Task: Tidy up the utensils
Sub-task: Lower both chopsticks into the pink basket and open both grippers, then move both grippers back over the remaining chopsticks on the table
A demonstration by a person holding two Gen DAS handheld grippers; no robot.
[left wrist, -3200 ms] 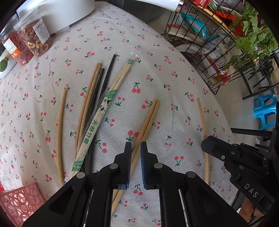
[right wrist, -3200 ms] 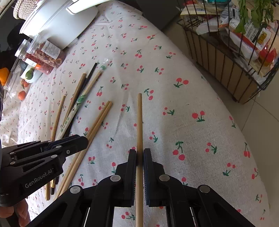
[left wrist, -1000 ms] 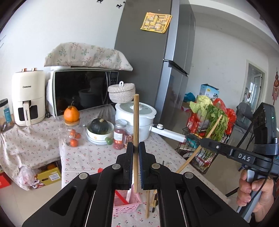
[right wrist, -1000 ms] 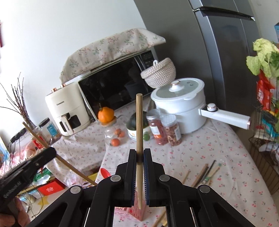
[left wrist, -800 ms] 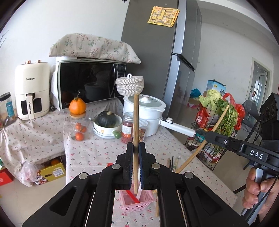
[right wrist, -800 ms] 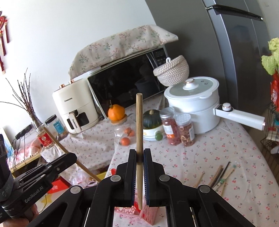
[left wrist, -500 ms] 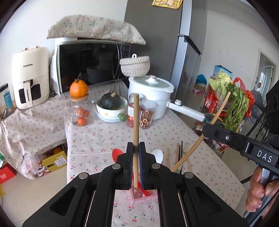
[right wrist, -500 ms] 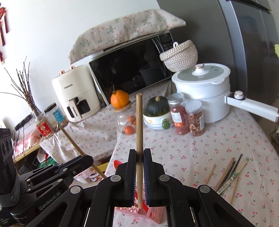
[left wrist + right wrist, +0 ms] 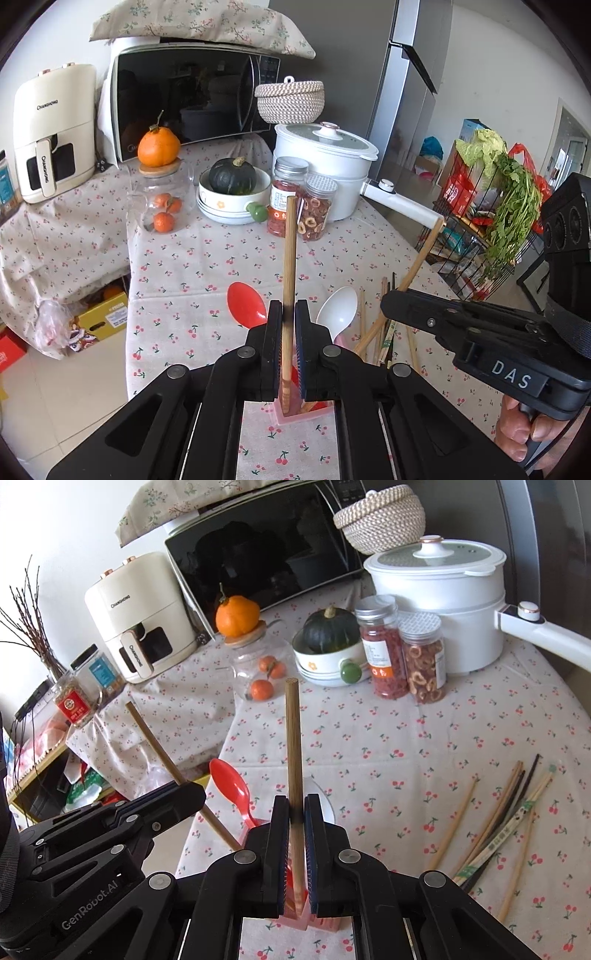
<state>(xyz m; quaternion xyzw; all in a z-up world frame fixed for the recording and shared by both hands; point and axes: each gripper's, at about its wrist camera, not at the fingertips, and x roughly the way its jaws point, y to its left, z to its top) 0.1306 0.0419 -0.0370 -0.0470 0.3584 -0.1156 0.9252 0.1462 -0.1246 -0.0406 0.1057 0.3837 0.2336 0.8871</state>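
Tabletop w/ cherry cloth carries the pink holder, already w/ red spoon & white spoon in it. Loose chopsticks remain beside it, so job looks approx half done. Left hand-held gripper & right hand-held gripper each clamp one chopstick upright, tips at the holder.

White walls, tiled floor — grey fridge behind.

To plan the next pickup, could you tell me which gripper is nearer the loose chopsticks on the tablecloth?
Right. The right gripper is just left of the loose chopsticks; the left gripper is farther left, beyond it.
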